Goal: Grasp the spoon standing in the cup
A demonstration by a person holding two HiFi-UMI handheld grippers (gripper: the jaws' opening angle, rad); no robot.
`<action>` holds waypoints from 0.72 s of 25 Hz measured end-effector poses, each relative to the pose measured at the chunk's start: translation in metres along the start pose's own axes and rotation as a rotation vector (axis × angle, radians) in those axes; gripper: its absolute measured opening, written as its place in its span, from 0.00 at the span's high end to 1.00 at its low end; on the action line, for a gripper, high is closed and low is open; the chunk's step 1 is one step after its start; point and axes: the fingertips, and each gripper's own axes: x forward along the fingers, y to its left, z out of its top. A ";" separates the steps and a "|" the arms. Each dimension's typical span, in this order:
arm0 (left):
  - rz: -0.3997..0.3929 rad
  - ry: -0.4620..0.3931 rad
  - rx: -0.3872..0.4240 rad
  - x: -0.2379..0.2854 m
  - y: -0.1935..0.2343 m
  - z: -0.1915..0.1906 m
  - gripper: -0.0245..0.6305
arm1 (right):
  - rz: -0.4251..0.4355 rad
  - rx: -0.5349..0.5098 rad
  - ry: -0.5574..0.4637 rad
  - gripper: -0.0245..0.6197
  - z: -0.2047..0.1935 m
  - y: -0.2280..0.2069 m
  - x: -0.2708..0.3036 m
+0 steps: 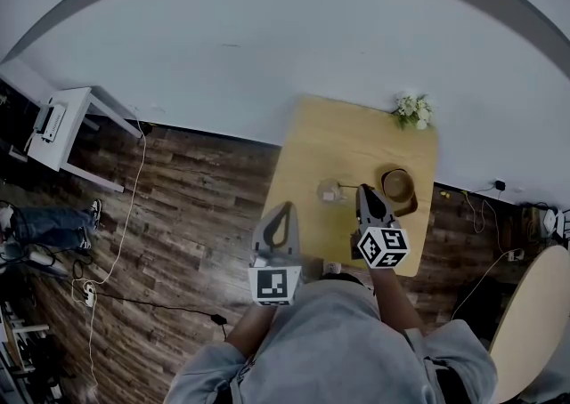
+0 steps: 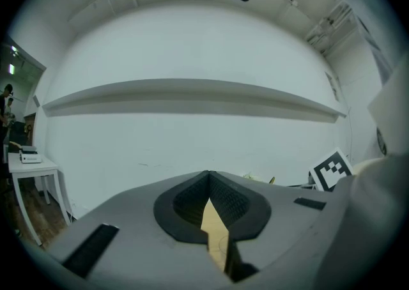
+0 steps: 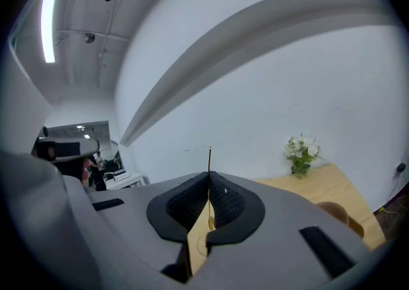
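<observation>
Wooden table (image 1: 356,135) against a white wall, person standing at its near edge with both tongs held out over it. Left gripper (image 1: 283,208) hangs at the table's left edge, jaws together, nothing between them. Only tabletop shows through the gap in the left gripper view, so it's probably parked there to stay out of the way.

Right gripper (image 1: 363,190) reaches further in, between the brown bowl (image 1: 398,187) and the small clear cup (image 1: 329,190). Its tips are just beside the cup. Flowers (image 1: 413,110) sit at the far right corner, well apart from the action.

The spoon (image 3: 209,161) is thin and gold-coloured. In the right gripper view its handle sticks up straight above the jaw tips, and the rest runs down through the slot below them. The jaws look closed on the handle, pinching it high up, likely because only that part clears the cup rim. From the head view it's only a faint line between cup and tips. Can't tell whether the lower end is in the cup.
</observation>
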 end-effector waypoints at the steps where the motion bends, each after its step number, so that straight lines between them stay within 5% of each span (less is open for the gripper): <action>1: -0.001 0.000 -0.002 -0.002 0.000 0.000 0.96 | -0.001 -0.012 -0.022 0.96 0.007 0.003 -0.004; 10: -0.026 -0.018 0.018 -0.017 0.000 0.009 0.96 | -0.009 -0.044 -0.187 0.96 0.064 0.031 -0.052; 18: -0.050 -0.022 0.019 -0.026 -0.004 0.008 0.96 | -0.043 -0.228 -0.273 0.96 0.091 0.058 -0.094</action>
